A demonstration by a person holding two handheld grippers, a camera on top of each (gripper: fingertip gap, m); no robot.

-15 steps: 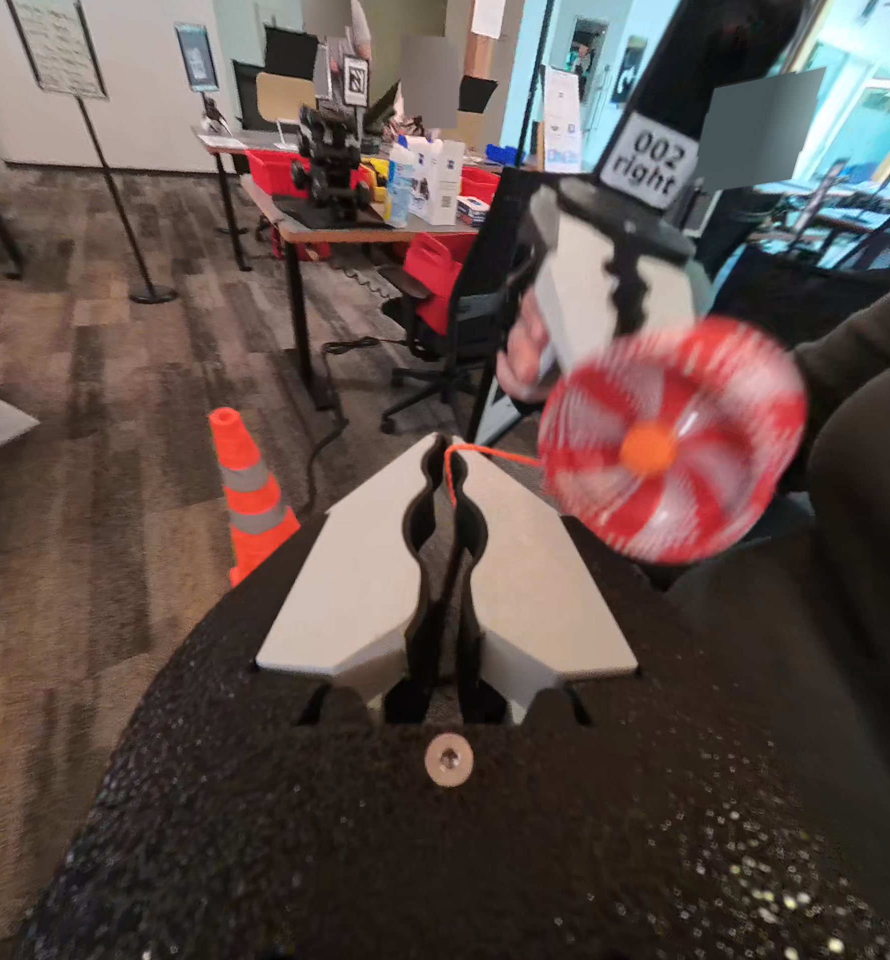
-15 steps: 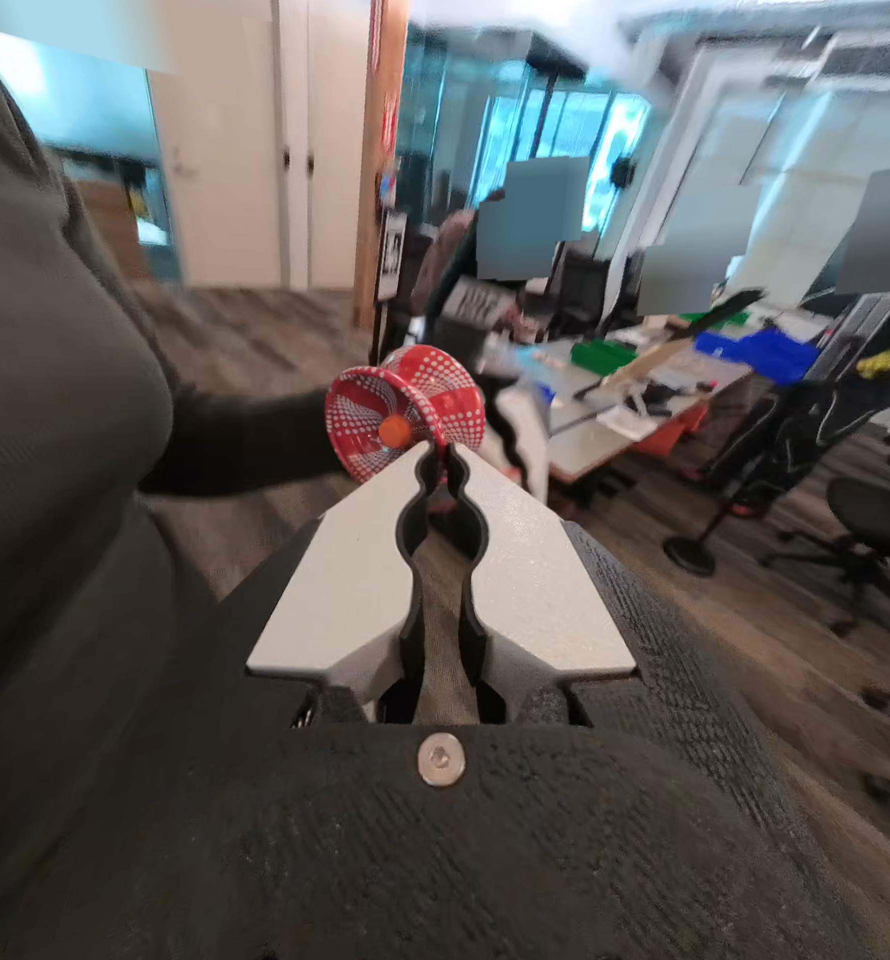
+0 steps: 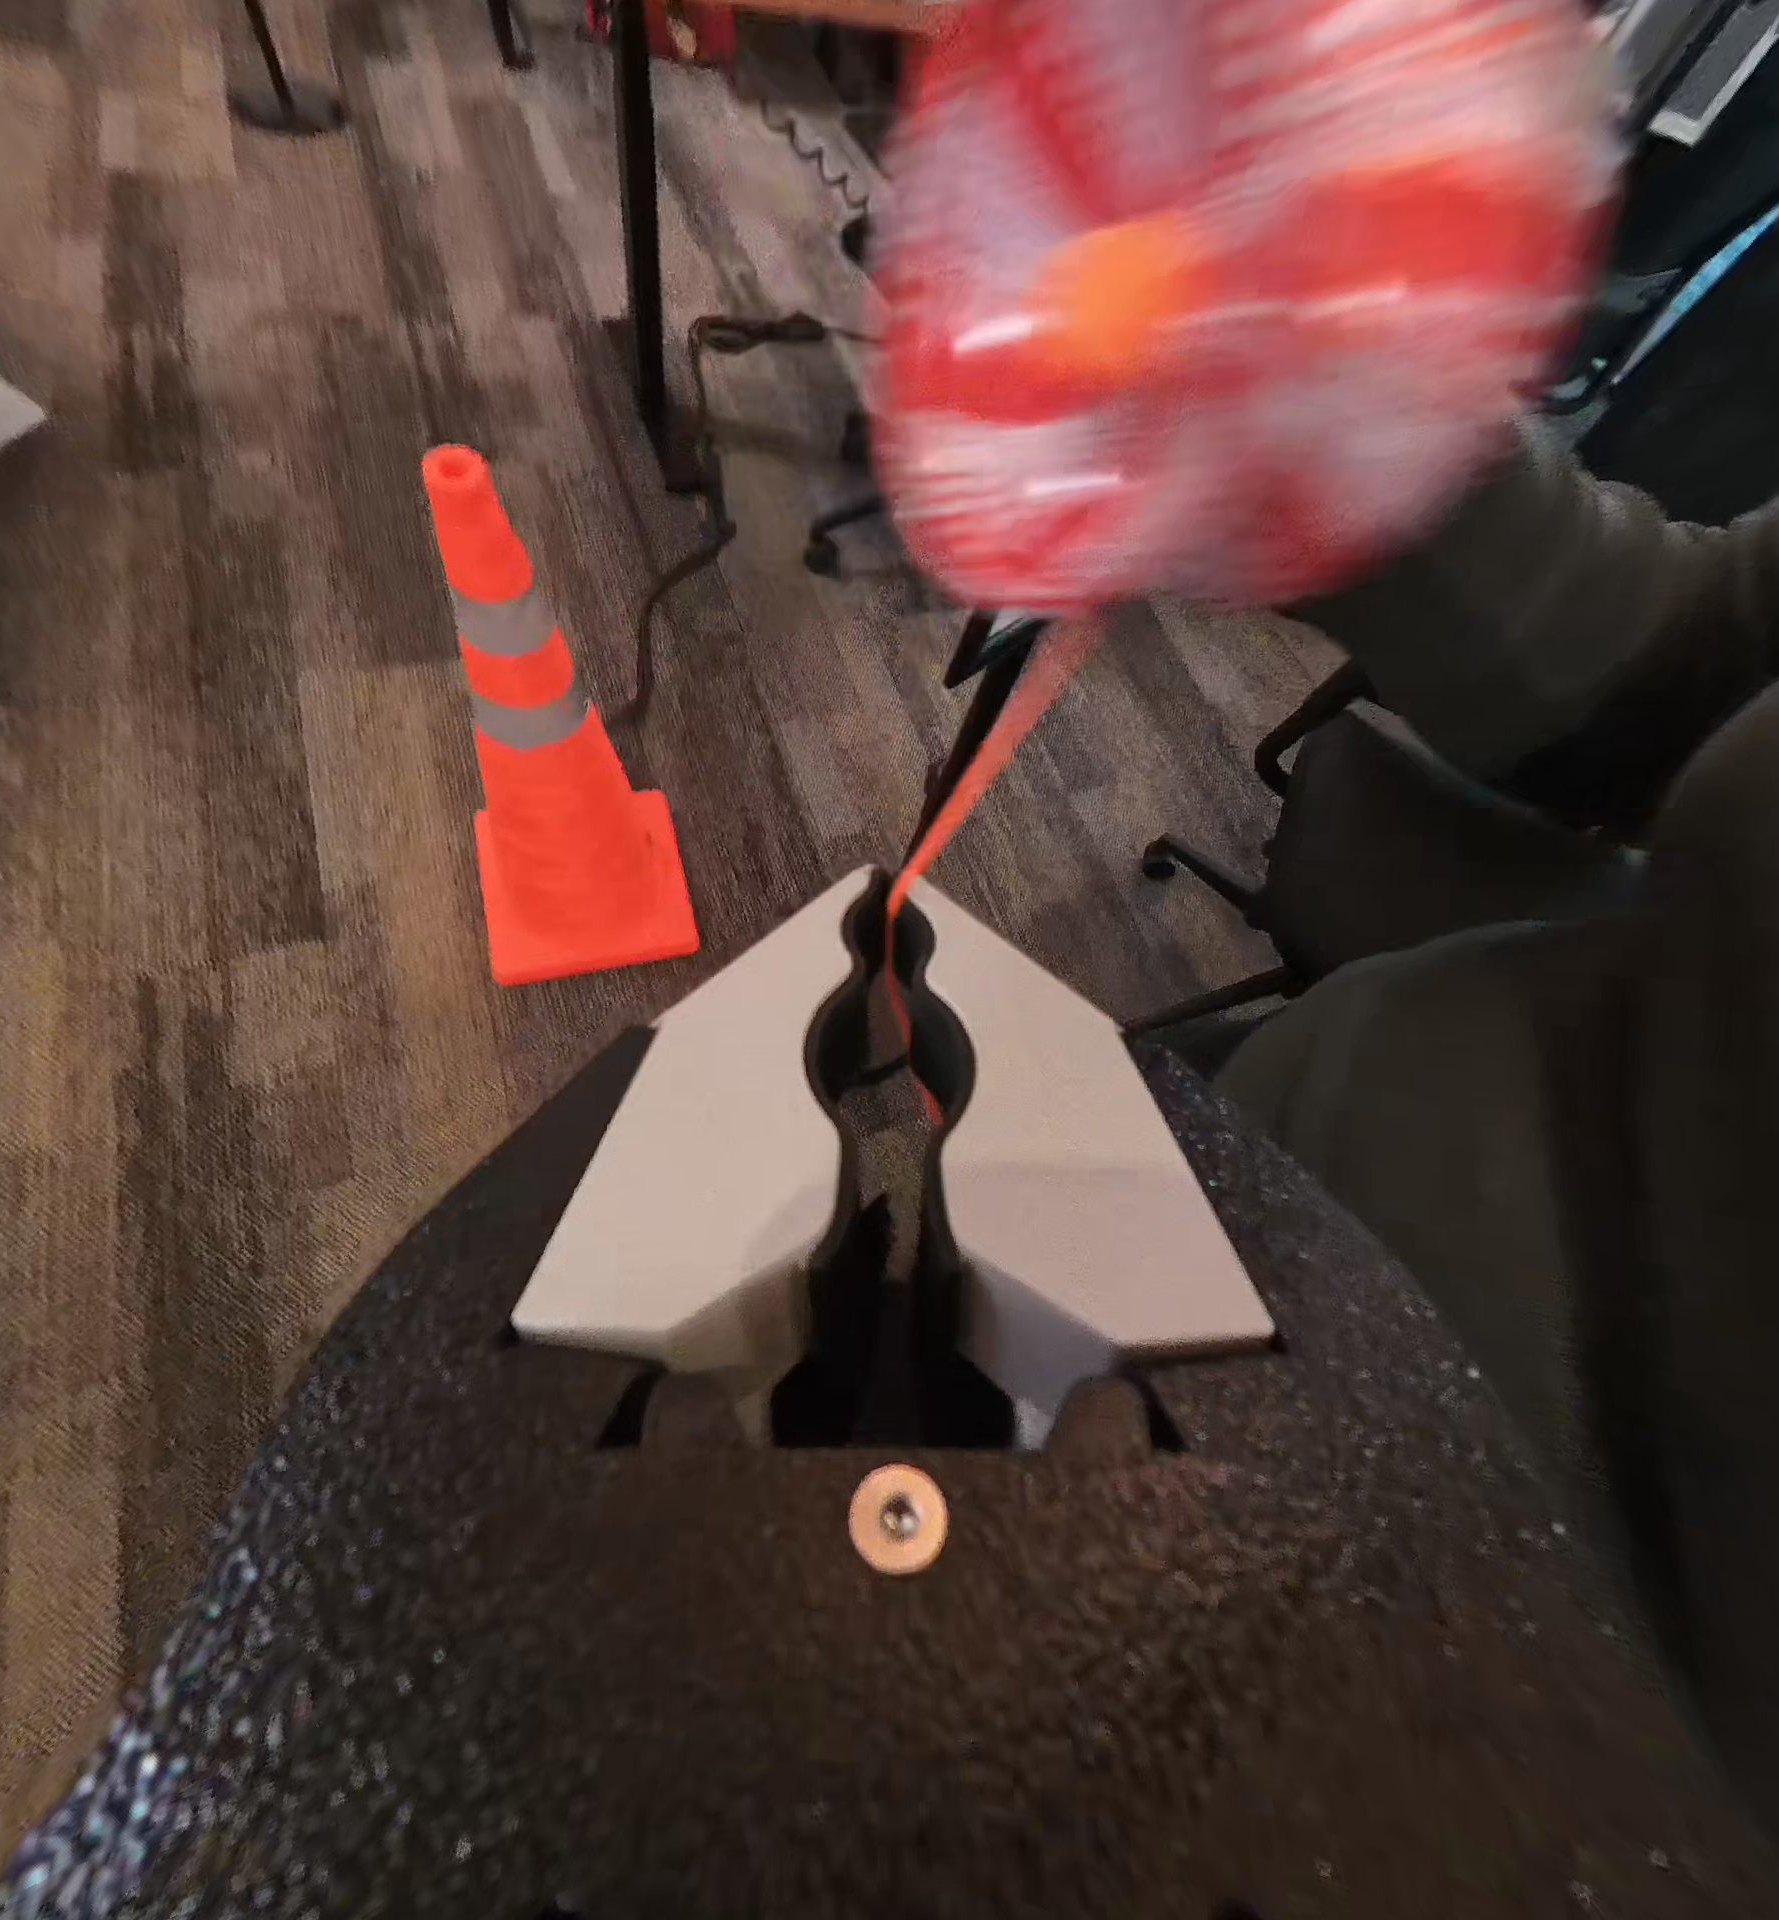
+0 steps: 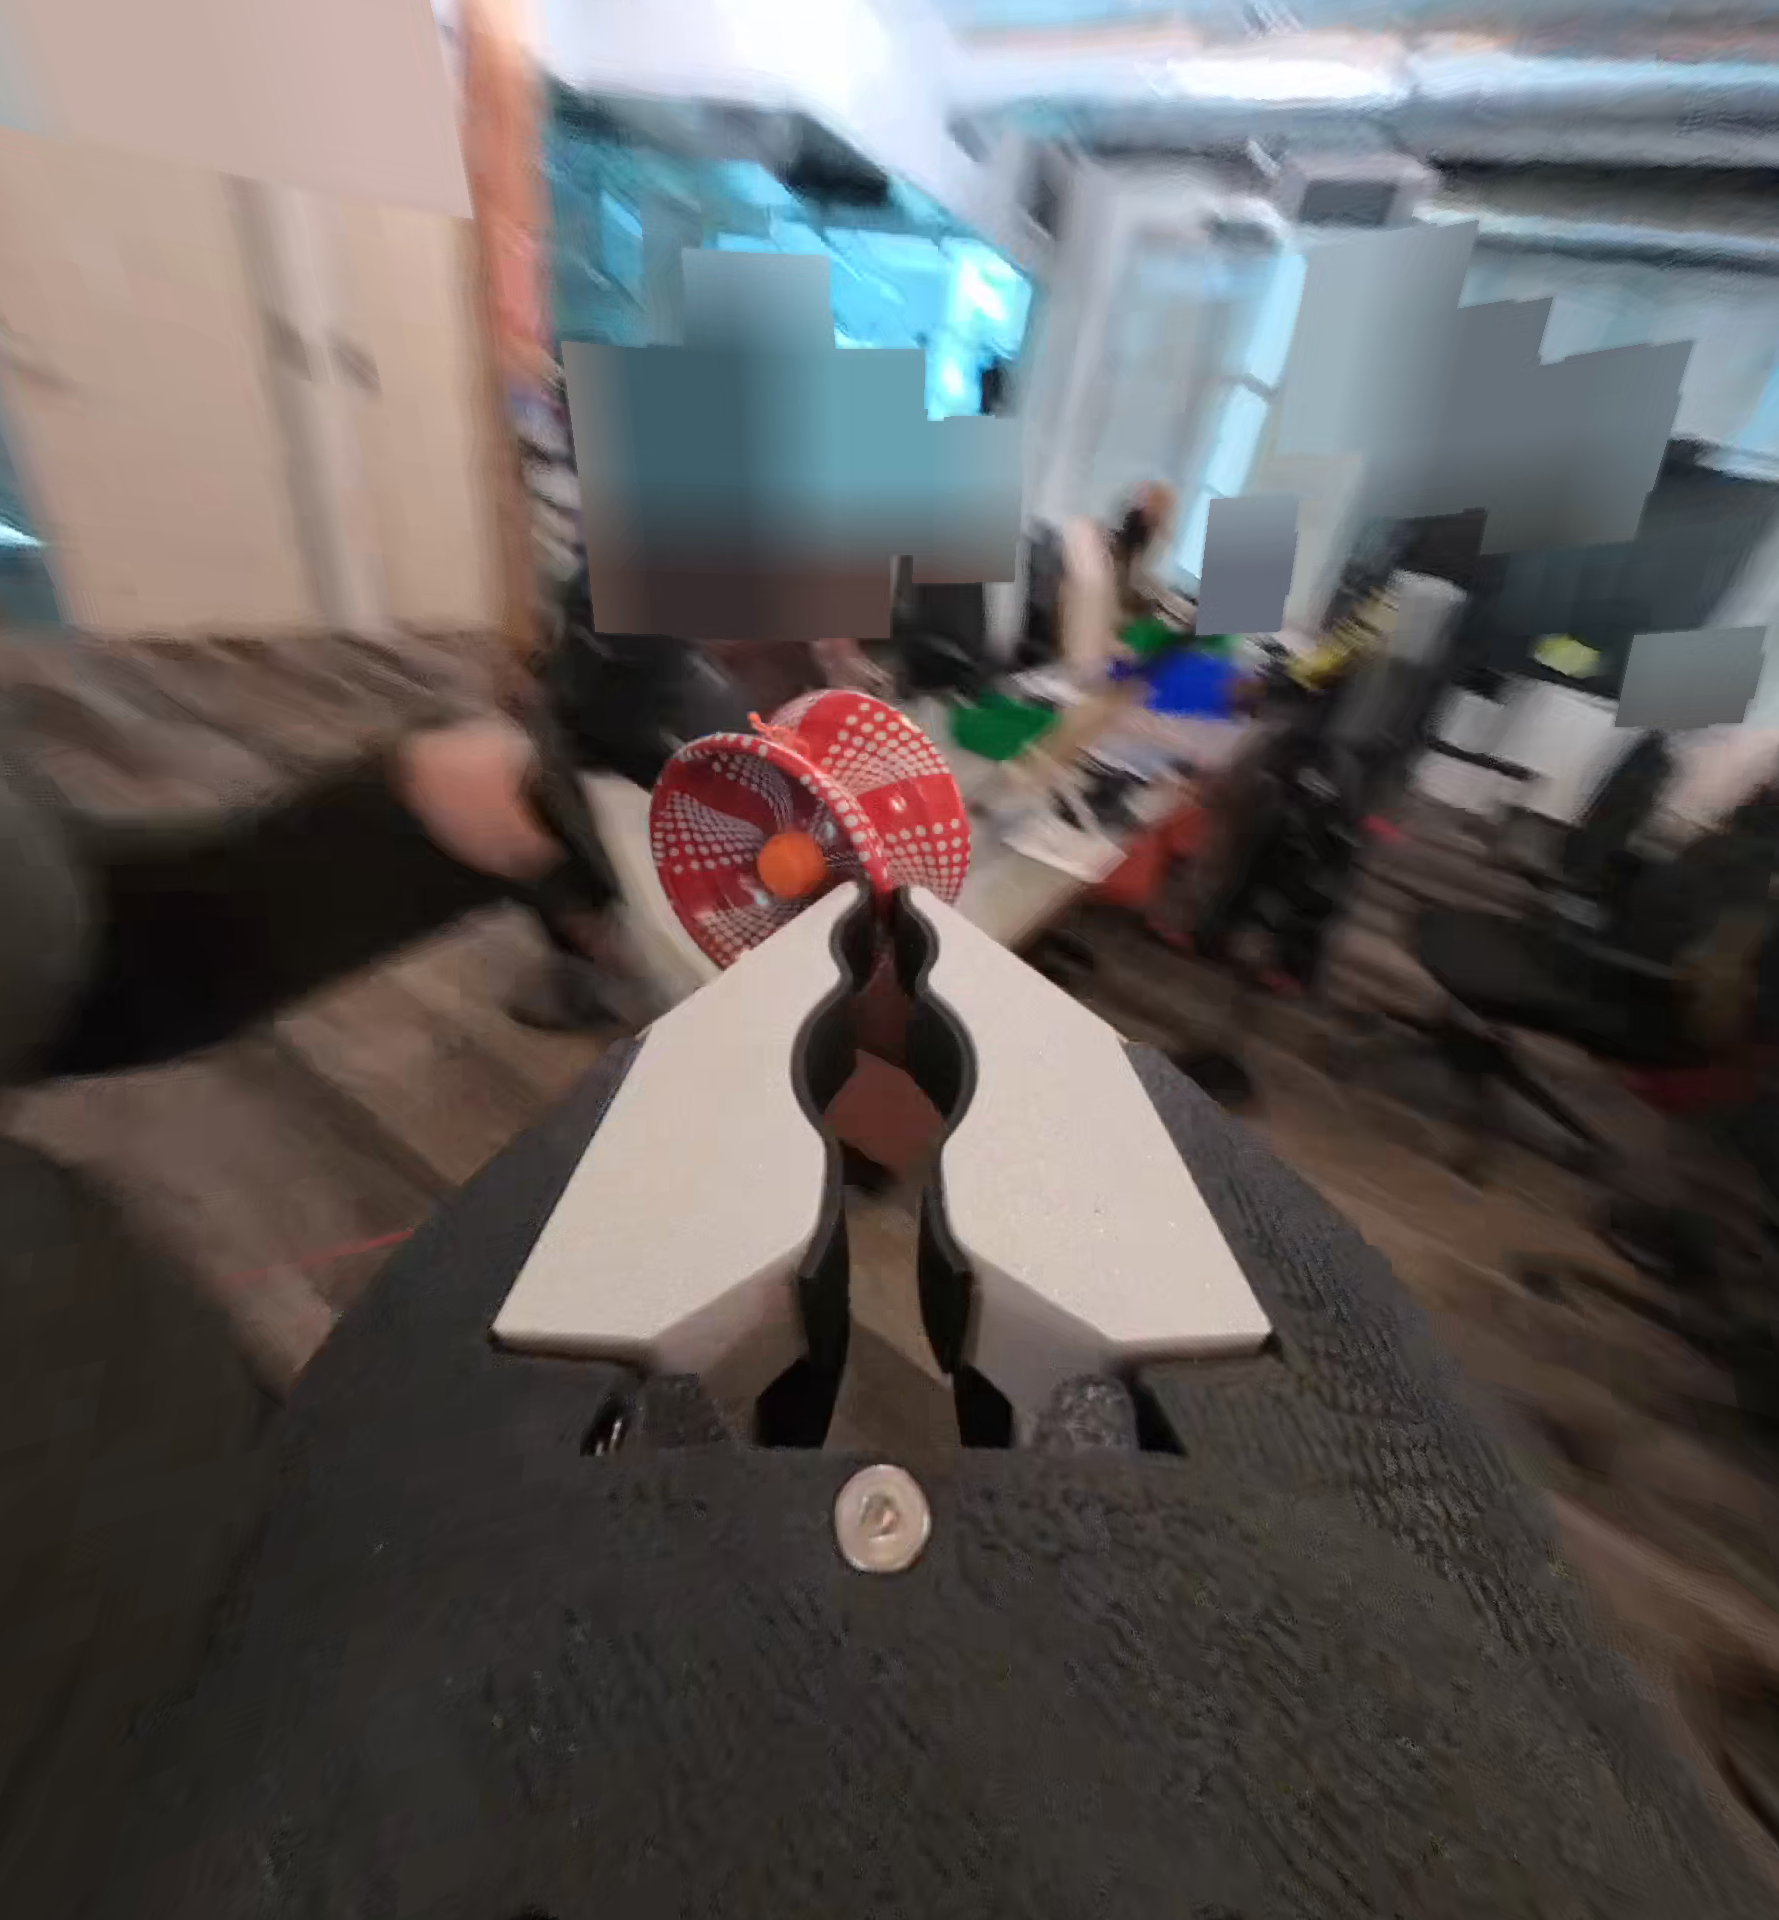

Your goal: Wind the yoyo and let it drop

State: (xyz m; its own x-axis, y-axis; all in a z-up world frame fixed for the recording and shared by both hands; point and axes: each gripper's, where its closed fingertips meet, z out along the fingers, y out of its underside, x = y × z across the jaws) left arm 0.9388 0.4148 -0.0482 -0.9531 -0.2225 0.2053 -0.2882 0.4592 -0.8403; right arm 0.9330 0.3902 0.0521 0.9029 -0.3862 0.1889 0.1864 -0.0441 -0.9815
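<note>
The red-and-white yoyo (image 3: 1217, 301) with an orange hub is a blurred disc at the upper right of the left wrist view. Its orange string (image 3: 999, 738) runs down from it into my left gripper (image 3: 890, 894), which is shut on the string at its tips. In the right wrist view my right gripper (image 4: 880, 904) is shut on the rim of the yoyo (image 4: 760, 831), held just past the tips. A blurred hand (image 4: 469, 800) with the other gripper shows to the yoyo's left.
An orange traffic cone (image 3: 552, 748) stands on the carpet floor left of the left gripper. A table leg (image 3: 646, 239) and cable lie behind it. A dark sleeve (image 3: 1591, 623) and chair (image 3: 1384, 831) fill the right. Cluttered desks (image 4: 1051, 831) and chairs lie beyond, blurred. There is about 10 cm between the tips of the two grippers.
The left view has tipped down toward the floor. The yoyo has moved up and closer to the left gripper and is blurred. The string now runs straight up. The right view's background is motion-blurred.
</note>
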